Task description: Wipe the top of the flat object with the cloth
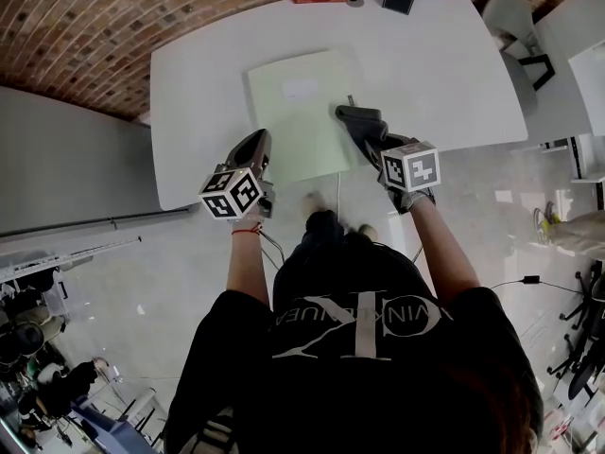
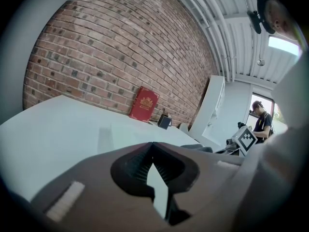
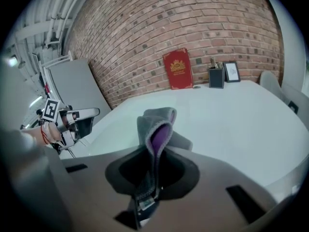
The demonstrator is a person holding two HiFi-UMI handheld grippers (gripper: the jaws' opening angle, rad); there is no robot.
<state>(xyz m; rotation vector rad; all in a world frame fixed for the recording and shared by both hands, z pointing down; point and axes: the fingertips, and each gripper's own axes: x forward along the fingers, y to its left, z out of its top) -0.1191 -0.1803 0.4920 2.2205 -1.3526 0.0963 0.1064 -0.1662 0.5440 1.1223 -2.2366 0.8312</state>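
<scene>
Right gripper (image 3: 153, 151): jaws clamped on the cloth (image 3: 157, 117), which is pinched mid-fold. A grey loop with purple lining stands up past the fingertips, and a short tail hangs behind them. Left gripper (image 2: 153, 144): jaws fully closed with nothing between them. Cloth looks soft, light and limp, so it'll likely flop and bunch rather than lie flat. Current pinch is fine, but the free loop probably has to be pressed down onto the surface to wipe with any area. The flat object is a pale green sheet (image 1: 302, 112) lying on the table (image 1: 444, 64), just ahead of and between both sets of fingertips. In the head view the right tips are over its near right edge and the left tips are at its near left edge. Can't tell whether either touches it. The sheet looks thin and light on a smooth top, so it could slide under a wipe. Best bet is to pin its near left edge with the closed left tips, not grip it. Far beyond the fingers, at the brick wall: red book (image 3: 177, 68), dark pen holder (image 3: 216, 77), small frame (image 3: 232, 72). Count: 2 grippers, 1 cloth, 1 sheet, 1 table, 1 book, 1 holder, 1 frame.
</scene>
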